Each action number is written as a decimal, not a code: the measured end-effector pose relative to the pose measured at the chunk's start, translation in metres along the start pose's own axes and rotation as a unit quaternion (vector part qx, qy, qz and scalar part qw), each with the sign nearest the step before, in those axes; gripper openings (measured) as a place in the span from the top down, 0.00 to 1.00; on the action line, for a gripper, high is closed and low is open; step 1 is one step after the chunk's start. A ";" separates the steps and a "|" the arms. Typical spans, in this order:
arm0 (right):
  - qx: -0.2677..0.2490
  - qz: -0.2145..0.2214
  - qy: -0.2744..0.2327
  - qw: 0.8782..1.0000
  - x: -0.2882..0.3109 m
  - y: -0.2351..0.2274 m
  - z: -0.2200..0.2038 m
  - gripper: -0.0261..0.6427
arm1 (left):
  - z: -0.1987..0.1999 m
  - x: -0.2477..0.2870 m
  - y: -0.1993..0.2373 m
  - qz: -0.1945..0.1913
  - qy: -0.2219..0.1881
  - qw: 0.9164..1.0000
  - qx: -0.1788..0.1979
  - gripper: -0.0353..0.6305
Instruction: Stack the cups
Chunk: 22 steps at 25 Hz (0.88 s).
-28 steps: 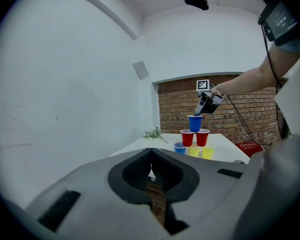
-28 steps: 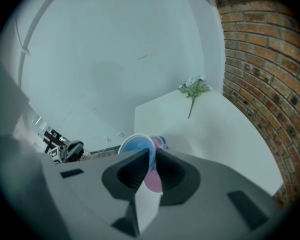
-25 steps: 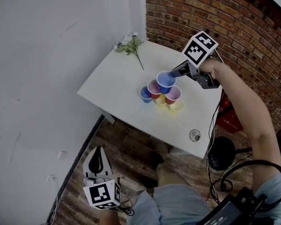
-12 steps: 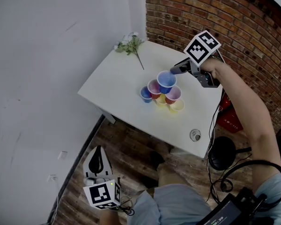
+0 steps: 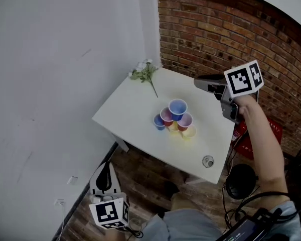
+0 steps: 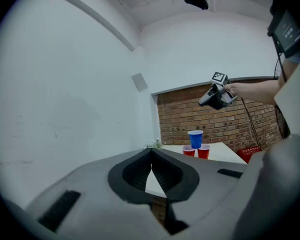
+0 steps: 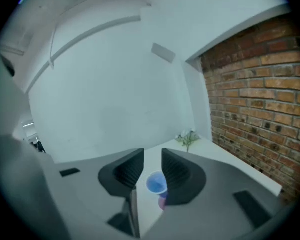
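A pyramid of cups stands on the white table (image 5: 135,107). A blue cup (image 5: 177,107) tops it, resting on two red cups (image 5: 166,117) (image 5: 185,120), with a small blue cup (image 5: 158,122) and a yellow cup (image 5: 189,132) at the base. My right gripper (image 5: 196,81) hovers above and to the right of the pile, open; its jaws have just been closing a little with nothing between them. In the right gripper view the blue cup (image 7: 156,183) shows far below the gap. My left gripper (image 5: 105,165) hangs low beside the table, shut and empty (image 6: 151,165).
A flower sprig (image 5: 146,74) lies at the table's far corner. A small round object (image 5: 208,160) sits near the front right edge. The brick wall (image 5: 215,29) is behind, a white wall at left, a red crate (image 5: 251,140) on the floor at right.
My right gripper let go of the top blue cup's rim, then rose up and to the right, away from the pile. The blue cup stays on top.
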State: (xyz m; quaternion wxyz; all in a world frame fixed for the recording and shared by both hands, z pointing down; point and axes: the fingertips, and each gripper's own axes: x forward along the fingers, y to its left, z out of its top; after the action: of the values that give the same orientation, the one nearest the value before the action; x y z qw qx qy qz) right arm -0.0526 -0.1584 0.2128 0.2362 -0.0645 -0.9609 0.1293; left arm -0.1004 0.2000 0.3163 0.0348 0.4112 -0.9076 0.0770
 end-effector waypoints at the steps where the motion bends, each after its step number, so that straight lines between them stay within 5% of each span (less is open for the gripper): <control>1: -0.002 0.007 -0.025 1.000 -0.009 0.019 -0.001 0.79 | 0.010 0.000 -0.002 -0.001 -0.007 1.000 0.000 0.93; 5: -0.002 0.042 -0.114 0.993 -0.033 0.097 -0.024 0.80 | 0.053 -0.003 -0.018 -0.005 -0.039 0.999 0.004 0.93; 11: -0.023 0.005 -0.203 0.979 -0.035 0.176 -0.085 0.82 | 0.097 -0.019 -0.044 0.000 -0.084 0.996 0.026 0.93; 17: -0.155 -0.052 -0.245 0.956 -0.035 0.208 -0.115 0.93 | 0.100 -0.026 -0.068 -0.011 -0.095 0.995 0.029 0.93; 22: -0.144 -0.071 -0.262 0.952 -0.042 0.206 -0.109 0.95 | 0.104 -0.034 -0.084 -0.022 -0.099 0.995 0.017 0.93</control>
State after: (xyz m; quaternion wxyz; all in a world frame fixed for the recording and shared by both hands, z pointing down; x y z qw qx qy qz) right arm 0.0489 0.0548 0.2303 -0.0276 0.0064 -0.9995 -0.0148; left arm -0.0149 0.1529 0.2189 -0.0604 0.4375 -0.8958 0.0506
